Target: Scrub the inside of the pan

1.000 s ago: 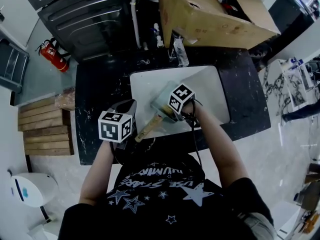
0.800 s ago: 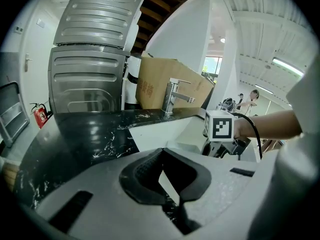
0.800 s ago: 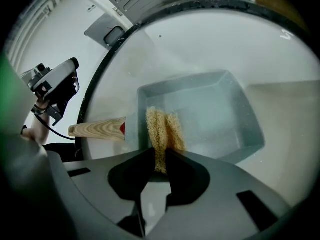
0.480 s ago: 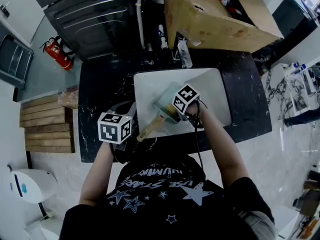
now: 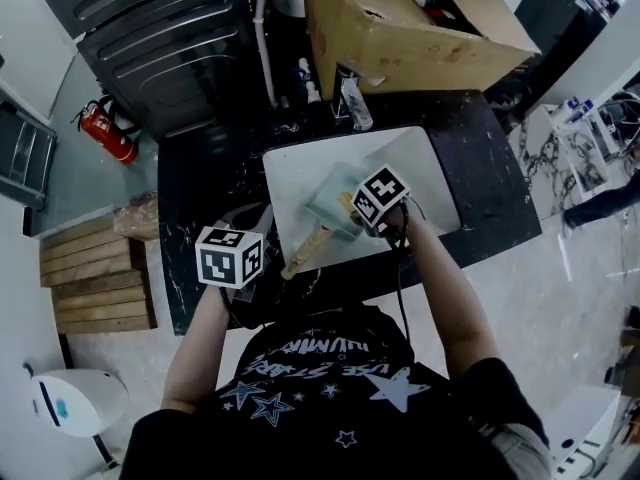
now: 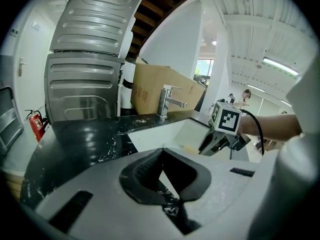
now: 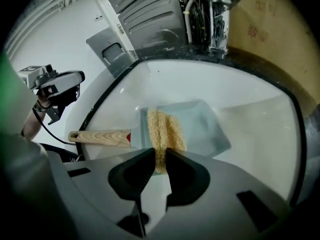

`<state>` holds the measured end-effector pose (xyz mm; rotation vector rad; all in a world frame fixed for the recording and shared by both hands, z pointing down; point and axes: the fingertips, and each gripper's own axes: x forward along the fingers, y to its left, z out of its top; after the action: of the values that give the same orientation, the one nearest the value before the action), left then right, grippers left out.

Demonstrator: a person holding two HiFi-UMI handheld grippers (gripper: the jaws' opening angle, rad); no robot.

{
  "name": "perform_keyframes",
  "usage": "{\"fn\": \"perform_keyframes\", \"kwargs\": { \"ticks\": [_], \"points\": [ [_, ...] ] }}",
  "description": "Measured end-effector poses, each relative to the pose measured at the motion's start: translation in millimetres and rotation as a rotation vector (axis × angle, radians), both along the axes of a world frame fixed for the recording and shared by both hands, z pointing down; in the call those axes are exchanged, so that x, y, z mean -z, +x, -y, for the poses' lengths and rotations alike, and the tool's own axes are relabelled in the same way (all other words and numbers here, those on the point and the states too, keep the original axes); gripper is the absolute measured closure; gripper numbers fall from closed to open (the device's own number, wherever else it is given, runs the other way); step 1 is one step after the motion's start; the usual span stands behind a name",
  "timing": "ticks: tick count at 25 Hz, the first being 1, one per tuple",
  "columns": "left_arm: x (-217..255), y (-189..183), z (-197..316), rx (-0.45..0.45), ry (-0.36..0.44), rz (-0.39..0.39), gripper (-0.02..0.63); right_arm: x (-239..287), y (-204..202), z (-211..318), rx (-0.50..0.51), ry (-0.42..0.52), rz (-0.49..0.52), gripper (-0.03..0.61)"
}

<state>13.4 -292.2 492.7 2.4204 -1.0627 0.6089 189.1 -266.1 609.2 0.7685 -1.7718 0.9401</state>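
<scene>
Now the right gripper (image 7: 160, 155) has slid a little further across the sink toward its right side than it was a second ago, leaving more of the pale blue square pan (image 5: 328, 202) uncovered on the near-left. We read this as one stroke of the scrub in progress, not its end. Its jaws are pinched tight on a fibrous yellow scrub pad (image 7: 163, 129), which lies against the pan's inner floor near the handle side.

The left gripper (image 6: 161, 154) has hardly moved. It hangs over the counter edge with its jaws drawn together on nothing, apart from the wooden handle (image 7: 100, 137), so the pan is steadied only by its own weight. We judge that a hard push could shift it.

The pan lies flat in a white sink (image 5: 432, 183) set in a black veined counter (image 5: 200, 183), which looks smooth and wet-slick. A chrome faucet (image 6: 168, 100) stands behind, with a large cardboard box (image 5: 400, 28) beyond it. A ribbed grey metal panel (image 5: 170, 38), a red fire extinguisher (image 5: 108, 133) and stacked wooden planks (image 5: 95, 273) fill the left.
</scene>
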Motion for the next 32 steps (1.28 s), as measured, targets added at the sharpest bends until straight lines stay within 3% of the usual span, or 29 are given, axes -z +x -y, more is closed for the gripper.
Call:
{"fn": "perform_keyframes", "kwargs": {
  "ticks": [15,23,32],
  "points": [
    [13.7,-23.1,-38.2,-0.152,0.03,-0.051,0.605,68.6,-31.1,-23.2,-0.139,0.303,-0.072,0.511],
    [11.2,-27.7,-62.9,-0.271,0.018,-0.064,0.605,103.0,-59.9,-57.1,-0.276,0.477,-0.047,0.511],
    [20.6,-20.1,-85.7,-0.335,0.019,-0.094,0.606,118.7,-55.5,-97.8,-0.385,0.537,-0.062,0.511]
  ]
}}
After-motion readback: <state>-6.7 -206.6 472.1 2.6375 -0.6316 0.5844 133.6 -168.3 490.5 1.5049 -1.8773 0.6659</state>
